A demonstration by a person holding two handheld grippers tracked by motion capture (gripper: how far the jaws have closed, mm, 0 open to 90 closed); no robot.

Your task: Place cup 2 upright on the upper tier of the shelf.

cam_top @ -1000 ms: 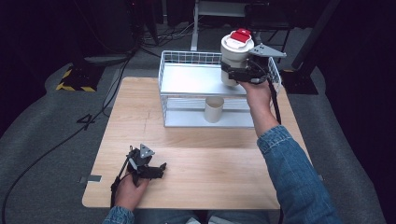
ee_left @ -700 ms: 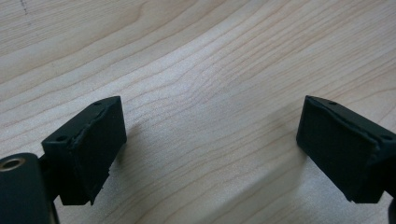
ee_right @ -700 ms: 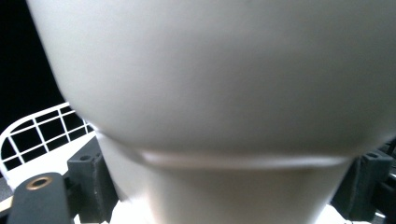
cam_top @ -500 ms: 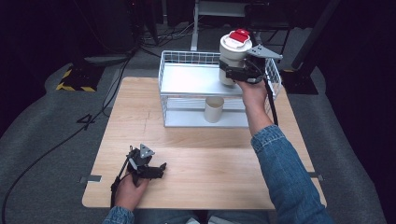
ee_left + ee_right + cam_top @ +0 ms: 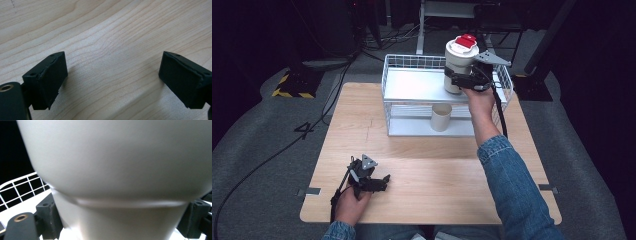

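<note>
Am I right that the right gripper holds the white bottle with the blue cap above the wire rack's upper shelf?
Not quite: the cap is red, as the high view shows. Otherwise yes, the right gripper holds the white bottle above the wire rack.

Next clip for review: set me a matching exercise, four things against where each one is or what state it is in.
Things:
1. white container with red lid
2. small cup
3. left gripper
4. wire rack

States:
A. on the rack's lower shelf
B. open, low over the bare wood
C. stands at the table's far edge
D. clamped in the right gripper above the top shelf

Pairs: 1-D, 2-A, 3-B, 4-C
</note>
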